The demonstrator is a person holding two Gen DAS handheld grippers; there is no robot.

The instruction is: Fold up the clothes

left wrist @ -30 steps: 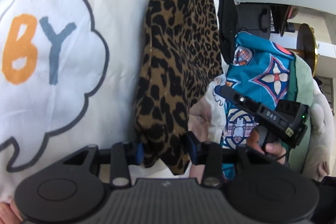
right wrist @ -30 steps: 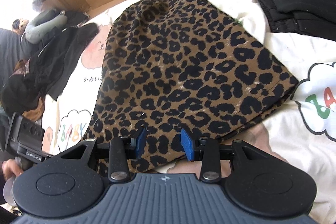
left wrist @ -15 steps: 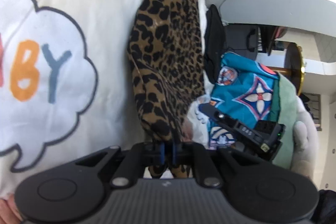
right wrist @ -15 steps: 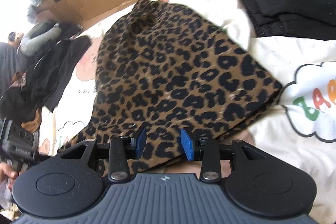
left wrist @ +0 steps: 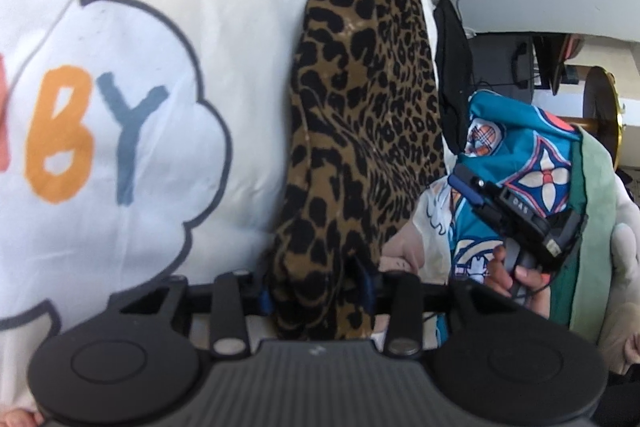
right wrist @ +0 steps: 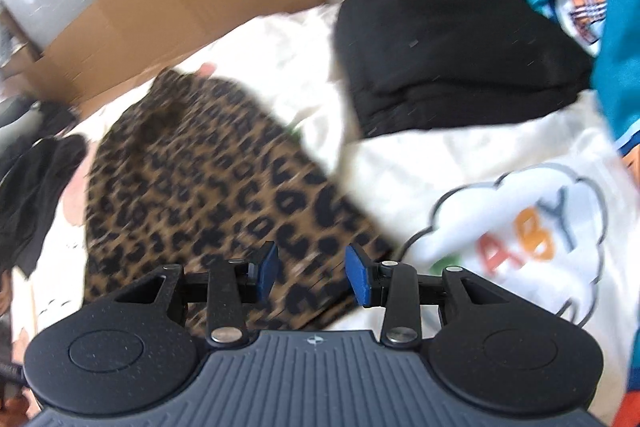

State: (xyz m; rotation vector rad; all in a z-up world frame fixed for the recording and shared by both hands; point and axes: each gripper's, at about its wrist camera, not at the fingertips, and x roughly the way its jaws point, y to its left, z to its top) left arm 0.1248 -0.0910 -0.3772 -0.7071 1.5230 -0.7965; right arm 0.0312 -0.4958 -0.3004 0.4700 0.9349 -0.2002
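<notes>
A leopard-print garment [left wrist: 360, 131] lies on a white printed sheet [left wrist: 132, 75]. In the left wrist view its near corner hangs bunched between my left gripper's [left wrist: 316, 291] blue pads, which stand apart around the cloth. In the right wrist view the garment [right wrist: 208, 195] lies flat and blurred ahead. My right gripper [right wrist: 312, 273] is open just above its near edge, holding nothing. The right gripper and the hand holding it also show in the left wrist view [left wrist: 516, 223].
A folded black garment [right wrist: 448, 43] lies at the back right. A teal patterned garment [right wrist: 588, 3] hangs at the right. Cardboard [right wrist: 180, 11] stands behind the sheet. Dark clothes [right wrist: 32, 187] are piled at the left.
My left gripper was shut on the garment's corner half a second ago; its pads now stand apart. The right gripper has swung right and away, so the view is blurred.
</notes>
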